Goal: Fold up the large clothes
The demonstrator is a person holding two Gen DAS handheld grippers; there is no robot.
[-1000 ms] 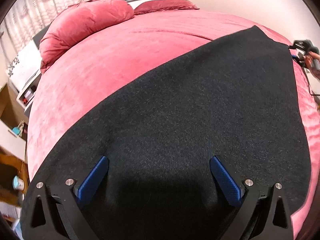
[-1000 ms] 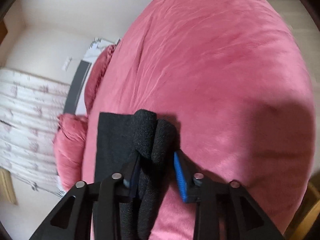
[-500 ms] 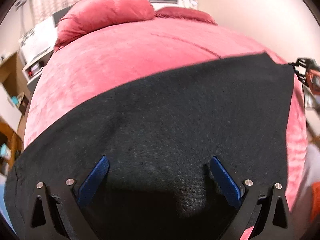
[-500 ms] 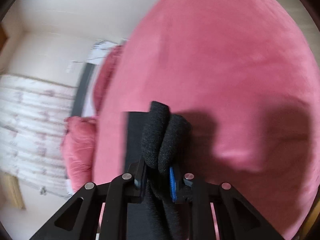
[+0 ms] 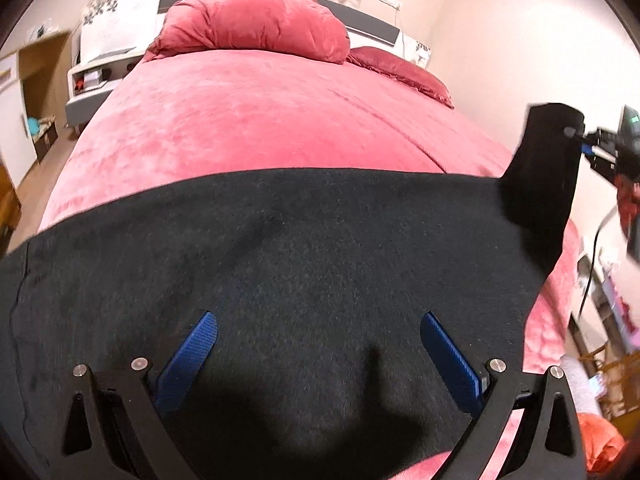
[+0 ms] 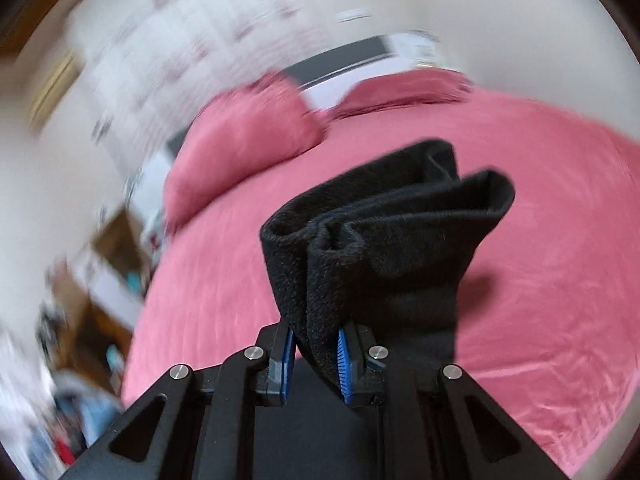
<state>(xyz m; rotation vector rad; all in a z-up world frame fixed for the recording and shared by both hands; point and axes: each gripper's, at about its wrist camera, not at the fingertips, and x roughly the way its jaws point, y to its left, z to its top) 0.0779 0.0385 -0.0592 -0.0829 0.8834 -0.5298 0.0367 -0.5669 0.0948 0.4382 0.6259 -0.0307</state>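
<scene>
Your right gripper (image 6: 316, 354) has just closed its jaws on a bunched corner of the black cloth (image 5: 304, 264) and holds it above the pink bed (image 5: 256, 120). Your left gripper (image 5: 320, 360) is wide open and grips nothing, so the near edge may drag or crumple when you pull. The cloth lies across the bed, long axis side to side, lifted corner on the right.

Both wrist views close, angled down toward the headboard (image 5: 280, 4) — sharing pink bed (image 5: 260, 120), pillows (image 6: 240, 136)
</scene>
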